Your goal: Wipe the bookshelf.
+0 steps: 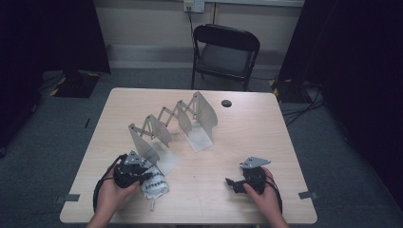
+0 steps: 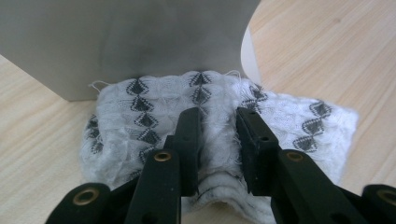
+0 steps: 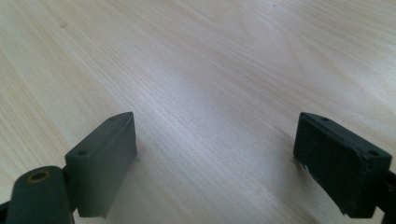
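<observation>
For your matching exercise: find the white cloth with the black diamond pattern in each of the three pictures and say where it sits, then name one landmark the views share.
High view: the patterned cloth lies at lower left, under the left gripper, beside the nearest metal divider.
Left gripper view: it fills the centre, a fold pinched between the jaws, below the divider.
Right gripper view: not in it.
Shared landmark: the pale wooden table.

We are seeing the left gripper (image 1: pixel 135 172) covering most of the patterned cloth (image 1: pixel 156 186) in the high view. In the left gripper view, the grey metal panel (image 2: pixel 126 42) is running off the top edge, its jaws are hiding the cloth's middle fold.
</observation>
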